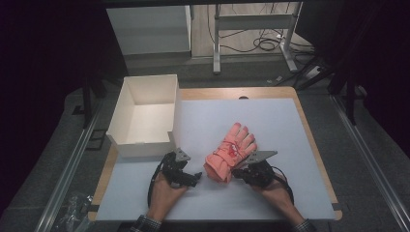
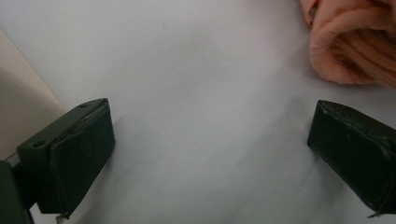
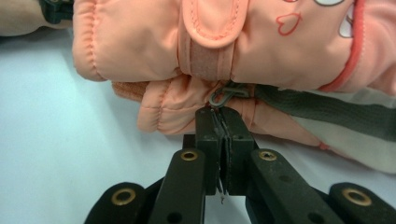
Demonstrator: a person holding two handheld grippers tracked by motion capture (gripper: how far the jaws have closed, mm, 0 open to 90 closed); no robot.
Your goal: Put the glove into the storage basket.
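White mat (image 1: 270, 125) on a wooden table (image 1: 309, 140), dim room; left gripper (image 1: 186, 180) spread, right gripper (image 1: 240, 172) seemingly pinching the glove (image 1: 231, 152).

In the high view, the person's forearms are cut off by the bottom edge, so only the hands and a strip of sleeve show. The pink gloves (image 1: 231, 153) lie stacked at centre, and the lower one is mostly hidden under the upper. The near wall of the white box (image 1: 145, 116) at upper left hides part of its floor.

In the left gripper view, the gloves (image 2: 355, 42) are cut by the top and right edges.

In the right gripper view, the gloves (image 3: 224, 46) run off the top and right edges. The right gripper (image 3: 223, 116) has its jaws pressed together at a small metal clip (image 3: 226, 93); whether any fabric is pinched is too small to tell.
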